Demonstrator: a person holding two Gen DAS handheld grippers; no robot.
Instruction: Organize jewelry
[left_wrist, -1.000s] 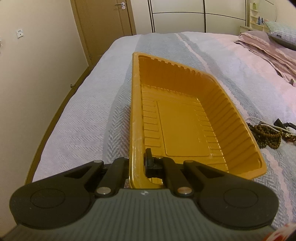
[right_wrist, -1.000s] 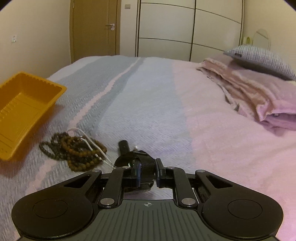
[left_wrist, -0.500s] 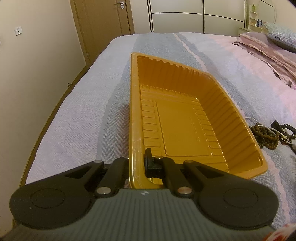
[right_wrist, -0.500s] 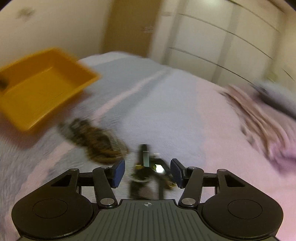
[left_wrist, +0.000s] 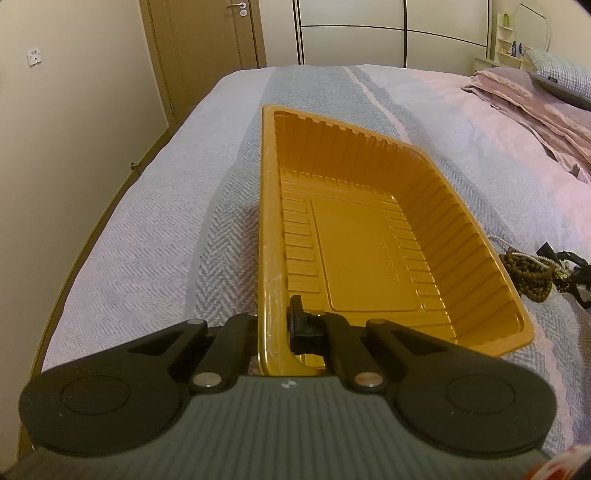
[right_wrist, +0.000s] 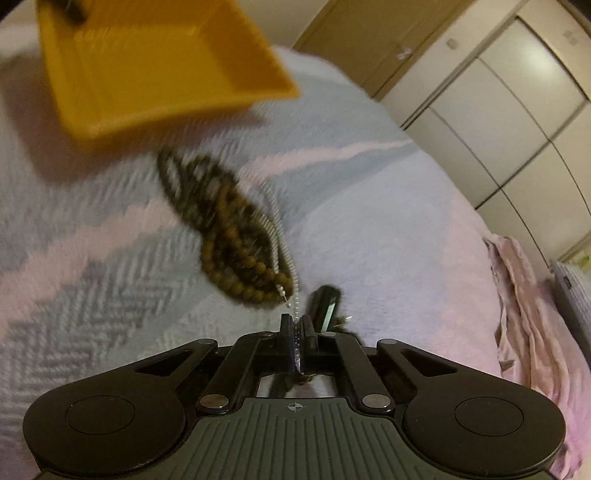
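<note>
Jewelry: a heap of brown wooden bead strands (right_wrist: 229, 229) with a thin silver-white chain (right_wrist: 279, 236) lies on the bed, just ahead of the right hand-held gripper; in the left wrist view the same beads (left_wrist: 532, 267) sit at the right, just past the tray's right wall.
Right hand-held gripper (right_wrist: 296, 334): jaws closed to a narrow slit, with the near end of the silver-white chain pinched between the pads; the chain runs from the fingertips up along the right side of the bead heap.
Black item (right_wrist: 325, 301): a small dark object lies on the bed just right of the right fingertips; motion blur hides what it is.
Left hand-held gripper (left_wrist: 277, 326): jaws closed on the near left rim of the orange plastic tray (left_wrist: 369, 236), one finger outside the wall, the other inside.
Tray: ribbed walls, flat floor, nothing inside; in the right wrist view the tray (right_wrist: 155, 62) sits beyond the beads, near but apart from them, and looks tilted in the rolled frame.
Bed (left_wrist: 155, 229): covered by a herringbone spread in grey and pink stripes.
Bedding: folded pink blanket (left_wrist: 535, 107) and a pillow at the far right.
Room: wooden door (left_wrist: 207, 48) and pale wardrobe doors behind the bed.
</note>
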